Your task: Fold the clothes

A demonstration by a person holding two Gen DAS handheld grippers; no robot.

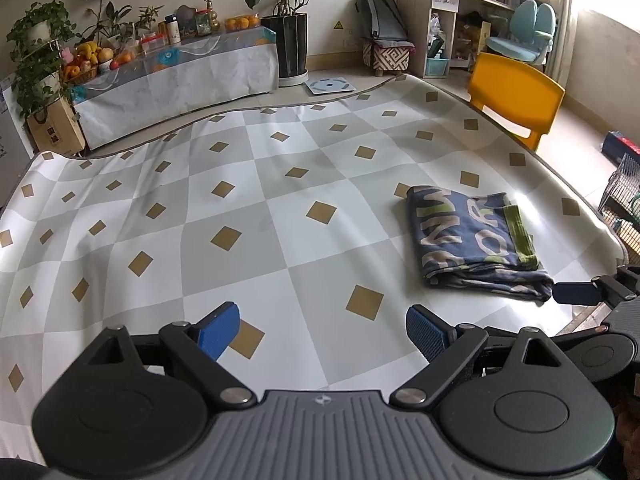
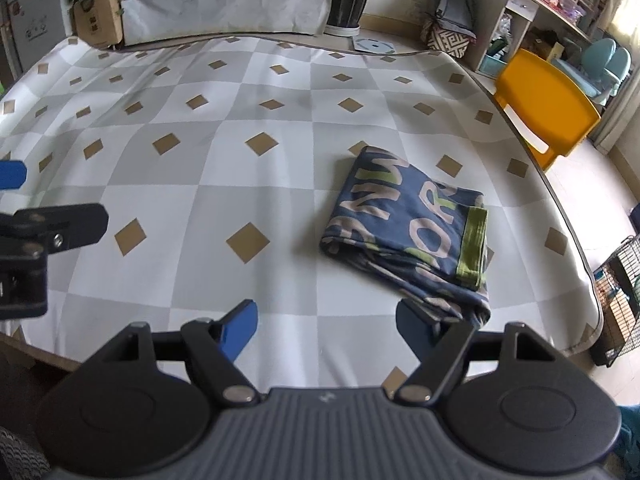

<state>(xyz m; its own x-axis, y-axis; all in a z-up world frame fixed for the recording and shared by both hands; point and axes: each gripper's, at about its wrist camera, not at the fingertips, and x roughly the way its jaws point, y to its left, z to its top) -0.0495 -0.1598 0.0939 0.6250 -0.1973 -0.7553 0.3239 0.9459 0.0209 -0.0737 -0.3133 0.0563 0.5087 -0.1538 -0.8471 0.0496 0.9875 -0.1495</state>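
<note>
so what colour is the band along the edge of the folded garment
Olive green band on the navy folded garment; clearest in the right wrist view.

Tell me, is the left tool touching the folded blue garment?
Apart. The left wrist view shows the left tool open over bare tablecloth, with checkered cloth visible between it and the folded blue garment.

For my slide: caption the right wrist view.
Open right gripper beside folded navy lettered garment on checkered tablecloth.
</note>
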